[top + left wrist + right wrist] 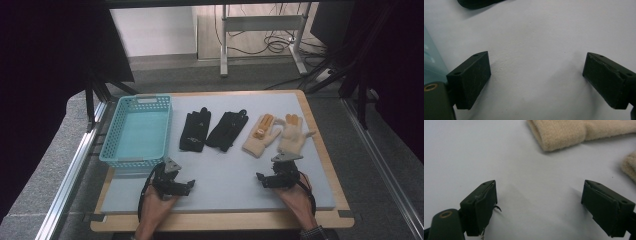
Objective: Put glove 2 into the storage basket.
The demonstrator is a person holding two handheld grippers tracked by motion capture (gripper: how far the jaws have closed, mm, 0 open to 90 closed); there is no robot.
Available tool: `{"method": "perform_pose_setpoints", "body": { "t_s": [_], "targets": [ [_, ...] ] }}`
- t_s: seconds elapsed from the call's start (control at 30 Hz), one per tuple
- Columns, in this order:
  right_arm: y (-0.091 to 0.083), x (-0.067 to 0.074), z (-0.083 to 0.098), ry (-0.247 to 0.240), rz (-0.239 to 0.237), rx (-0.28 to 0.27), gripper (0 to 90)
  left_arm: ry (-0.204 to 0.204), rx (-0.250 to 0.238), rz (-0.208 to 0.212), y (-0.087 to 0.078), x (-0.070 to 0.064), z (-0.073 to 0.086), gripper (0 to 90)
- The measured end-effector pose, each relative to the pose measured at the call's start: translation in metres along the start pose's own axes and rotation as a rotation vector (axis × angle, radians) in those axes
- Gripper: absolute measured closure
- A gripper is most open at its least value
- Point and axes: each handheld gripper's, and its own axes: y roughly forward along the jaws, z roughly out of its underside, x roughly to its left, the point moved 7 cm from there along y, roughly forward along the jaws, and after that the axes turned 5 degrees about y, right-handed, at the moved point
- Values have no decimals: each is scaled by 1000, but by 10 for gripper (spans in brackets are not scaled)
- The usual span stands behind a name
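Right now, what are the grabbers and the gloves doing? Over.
Left gripper open, right gripper open, both empty. Black gloves and cream gloves flat on mat. Basket empty. Nothing in the way.

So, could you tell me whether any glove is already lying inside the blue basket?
No, the blue basket holds nothing, and all four gloves lie on the mat to its right.

Near strip of the grey mat (225, 192): bare between the left gripper (189, 186) and right gripper (260, 178), passable side to side. Beyond it, a row of obstacles: two black gloves (212, 130) centre, two cream gloves (277, 134) right, with narrow gaps between them. Turquoise basket (111, 134) blocks the left edge; its interior is open from above.
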Motion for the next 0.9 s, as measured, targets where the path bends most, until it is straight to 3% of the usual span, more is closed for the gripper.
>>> {"method": "perform_pose_setpoints", "body": {
  "t_s": [0.27,0.6,0.9],
  "targets": [
    [-2,1,-4,-2,-17,-3,138,0,0,0,0,0,0,84],
    [-4,2,-26,15,-51,-36,138,-1,0,0,0,0,0,84],
    [7,7,-50,-1,-69,-43,138,0,1,0,0,0,0,84]
  ]
}}
